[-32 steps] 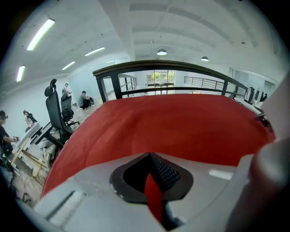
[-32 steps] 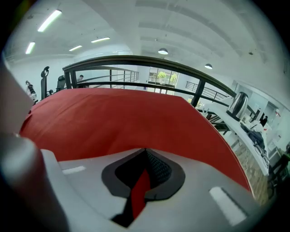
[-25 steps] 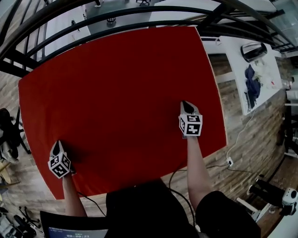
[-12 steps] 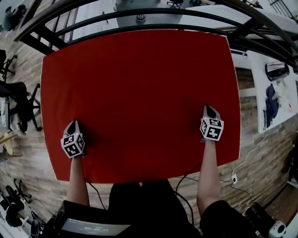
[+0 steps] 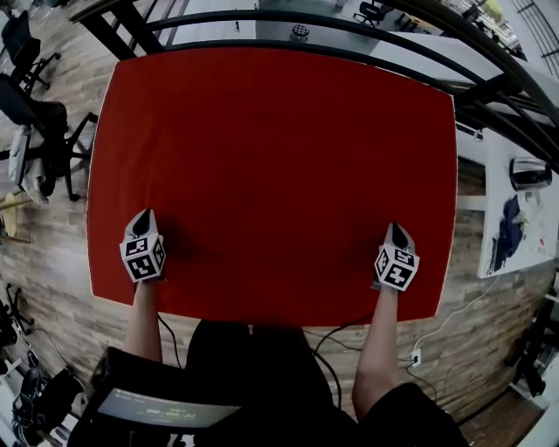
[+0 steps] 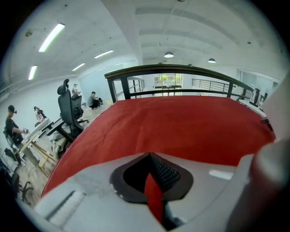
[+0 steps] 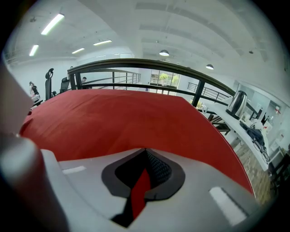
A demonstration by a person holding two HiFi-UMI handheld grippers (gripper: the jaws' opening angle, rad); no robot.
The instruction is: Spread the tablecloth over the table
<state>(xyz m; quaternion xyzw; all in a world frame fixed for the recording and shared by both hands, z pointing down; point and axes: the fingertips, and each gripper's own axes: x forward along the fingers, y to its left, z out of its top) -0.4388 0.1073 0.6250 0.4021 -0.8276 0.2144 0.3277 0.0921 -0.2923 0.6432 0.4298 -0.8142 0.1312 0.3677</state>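
Note:
A red tablecloth (image 5: 271,166) lies flat over the whole table. My left gripper (image 5: 142,215) rests on it near the near-left corner. It is shut, with a fold of the red cloth (image 6: 154,195) pinched between its jaws. My right gripper (image 5: 397,230) sits near the near-right corner. It too is shut on a pinched red fold (image 7: 138,191). In both gripper views the cloth (image 6: 181,127) stretches smooth toward the far edge (image 7: 122,118).
A black railing (image 5: 297,19) runs behind the table's far edge. Office chairs (image 5: 39,113) stand on the wood floor at the left. A white desk (image 5: 517,236) with a kettle (image 5: 531,173) is at the right. Cables (image 5: 417,354) trail on the floor near me.
The head view has swung, so the cloth now looks squarer. Both grippers have shifted a little near the front edge, still shut on the cloth.

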